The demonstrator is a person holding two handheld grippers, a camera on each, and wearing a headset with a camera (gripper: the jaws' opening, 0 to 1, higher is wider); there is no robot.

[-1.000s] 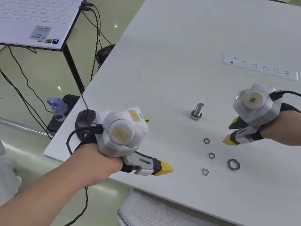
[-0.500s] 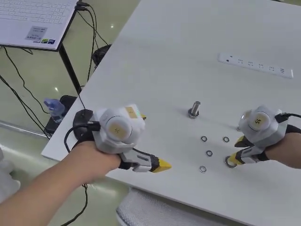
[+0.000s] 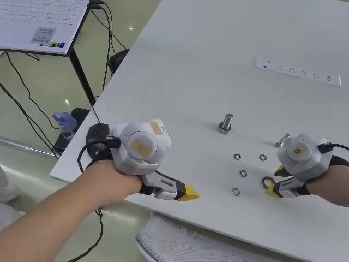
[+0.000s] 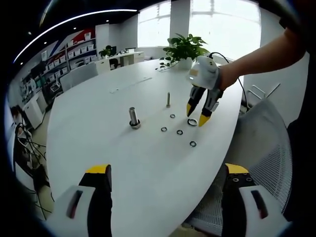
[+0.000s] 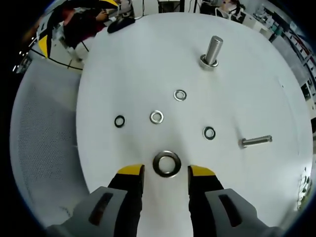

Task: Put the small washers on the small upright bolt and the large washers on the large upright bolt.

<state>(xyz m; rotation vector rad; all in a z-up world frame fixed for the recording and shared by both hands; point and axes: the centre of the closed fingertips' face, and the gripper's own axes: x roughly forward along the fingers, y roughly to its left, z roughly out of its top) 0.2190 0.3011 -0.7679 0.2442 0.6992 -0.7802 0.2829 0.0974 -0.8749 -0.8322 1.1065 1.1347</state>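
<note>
Your right gripper [image 5: 166, 171] is down at the table [image 3: 191, 71], fingers apart. The large washer [image 5: 167, 164] lies flat between the tips with a gap on each side, so nothing is clamped.

It sits near the table's near edge, with open surface to your right. Your left gripper [image 4: 168, 170] hangs at that same edge with its fingers wide apart and holding nothing, a mesh chair [image 3: 180, 245] below it.

The right gripper view shows four small washers [image 5: 156, 117] spread out just ahead of the large one. Beyond them is the large bolt [image 5: 212, 51], and the small bolt [image 5: 256, 141] is off to the right.

In the head view the right gripper's body partly covers the small bolt. The left gripper view shows it standing upright, apart from the large bolt.

The power strip [image 3: 297, 72] is far back and well clear. The laptop [image 3: 38, 22] is off the table on its own stand. Bare table lies between the washers and both bolts.
</note>
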